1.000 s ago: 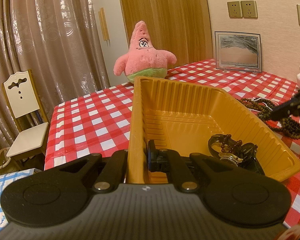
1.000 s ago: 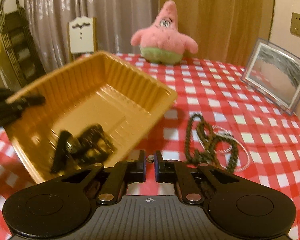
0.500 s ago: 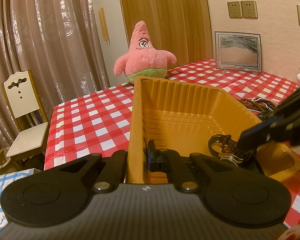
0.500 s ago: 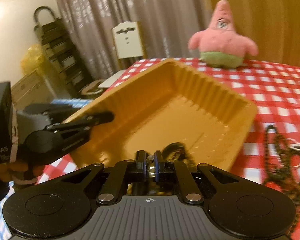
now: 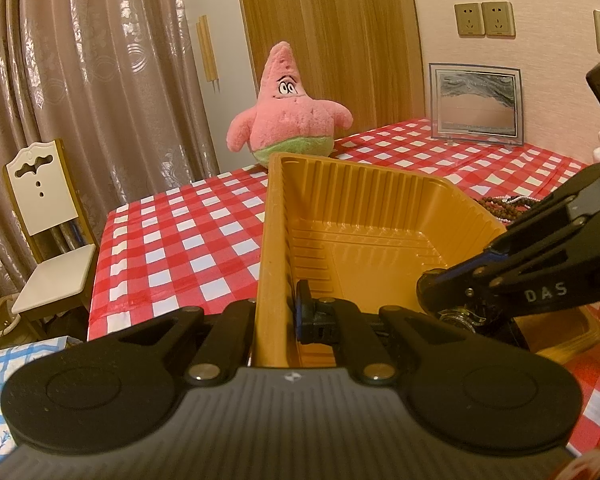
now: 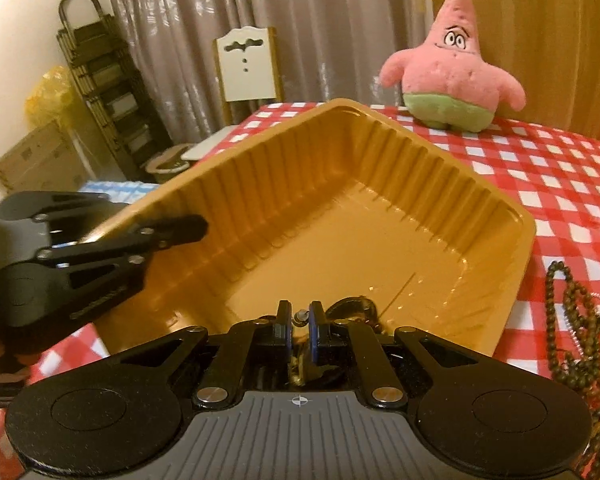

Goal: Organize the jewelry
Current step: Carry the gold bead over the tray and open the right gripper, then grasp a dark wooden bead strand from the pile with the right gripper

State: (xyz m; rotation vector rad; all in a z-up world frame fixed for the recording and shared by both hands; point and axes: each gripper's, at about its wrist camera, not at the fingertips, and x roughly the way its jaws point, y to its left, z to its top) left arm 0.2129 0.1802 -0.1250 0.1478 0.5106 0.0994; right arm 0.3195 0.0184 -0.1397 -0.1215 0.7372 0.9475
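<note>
Left gripper: clamped on tray wall | right gripper: pinching small metal piece over tray floor | dark jewelry already inside | bead necklaces left on counter.

Your left tool is clamped on the near wall of the gold tray, so that edge is blocked. Your right tool reaches in over the tray's near corner, pads closed on a small metal piece. The far half of the tray floor lies free. Beyond its far wall the checked tabletop is clear up to the pink starfish plush. A heap of bead strands crowds the tabletop just beside the tray's right wall.
</note>
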